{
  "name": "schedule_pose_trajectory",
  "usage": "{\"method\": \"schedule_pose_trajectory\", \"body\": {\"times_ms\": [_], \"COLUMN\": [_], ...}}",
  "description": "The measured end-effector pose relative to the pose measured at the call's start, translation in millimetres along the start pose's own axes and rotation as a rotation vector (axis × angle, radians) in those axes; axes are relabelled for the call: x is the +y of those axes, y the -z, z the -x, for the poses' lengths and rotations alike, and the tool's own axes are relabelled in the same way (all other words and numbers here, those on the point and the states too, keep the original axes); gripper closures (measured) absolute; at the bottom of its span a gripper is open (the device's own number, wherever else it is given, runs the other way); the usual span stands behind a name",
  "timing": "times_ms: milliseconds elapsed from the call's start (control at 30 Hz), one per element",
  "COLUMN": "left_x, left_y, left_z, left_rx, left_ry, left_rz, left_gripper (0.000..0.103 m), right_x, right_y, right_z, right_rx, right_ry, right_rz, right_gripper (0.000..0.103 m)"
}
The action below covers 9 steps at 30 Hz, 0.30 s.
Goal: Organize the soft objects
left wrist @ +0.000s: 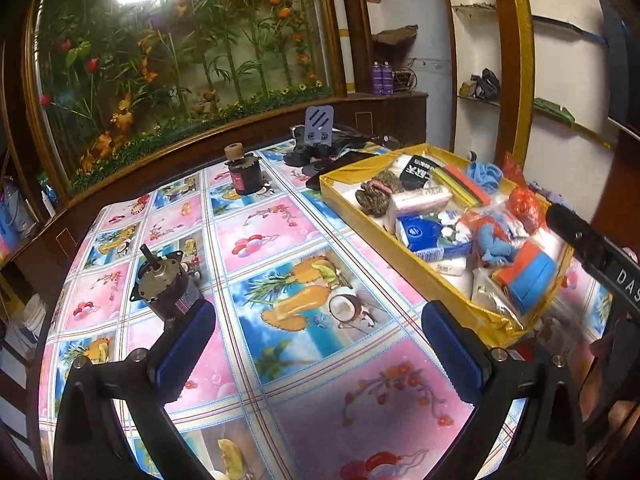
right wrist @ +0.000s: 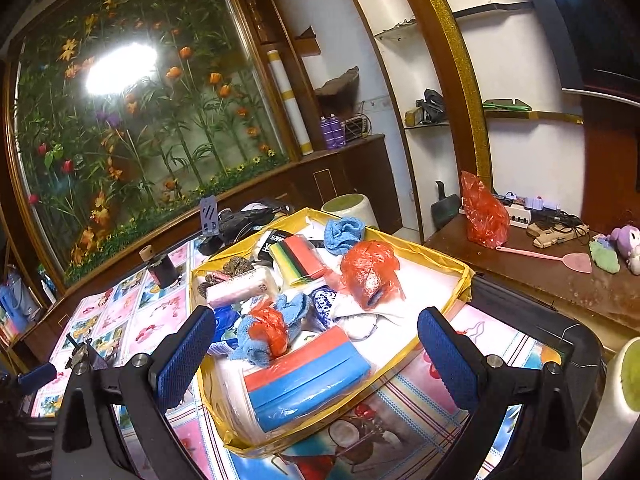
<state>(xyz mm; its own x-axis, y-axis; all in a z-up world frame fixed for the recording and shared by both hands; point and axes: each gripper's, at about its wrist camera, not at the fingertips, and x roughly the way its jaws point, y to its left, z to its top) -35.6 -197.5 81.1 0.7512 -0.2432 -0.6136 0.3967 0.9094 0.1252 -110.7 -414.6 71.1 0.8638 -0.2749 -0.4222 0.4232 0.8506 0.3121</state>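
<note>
Over the fruit-print tablecloth (left wrist: 304, 264) we hold our left gripper (left wrist: 318, 344) and right gripper (right wrist: 316, 354) wide and empty, the yellow box (right wrist: 460, 270) of soft things at far right, its near bagged sponge pack (right wrist: 308, 380) probably light, squashy, slippery, best pinched mid-body.

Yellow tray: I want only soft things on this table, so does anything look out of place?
Yes. Two hard metal motors stand on the tablecloth outside the yellow tray: one near the left gripper, one farther back.
</note>
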Motion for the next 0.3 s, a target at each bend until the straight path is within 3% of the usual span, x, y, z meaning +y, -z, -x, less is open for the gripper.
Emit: {"method": "schedule_pose_trajectory", "body": {"times_ms": [300], "left_x": [-5.3], "left_y": [5.3], "left_z": [-6.2], "left_rx": [0.042], "left_ry": [-0.010], "left_rz": [-0.030], "left_gripper": [0.001], "right_x": [-0.1], "right_y": [0.9], "right_z": [-0.2], "right_rx": [-0.001], "right_ry": [0.001], "right_rz": [-0.002], "right_gripper": [0.001]}}
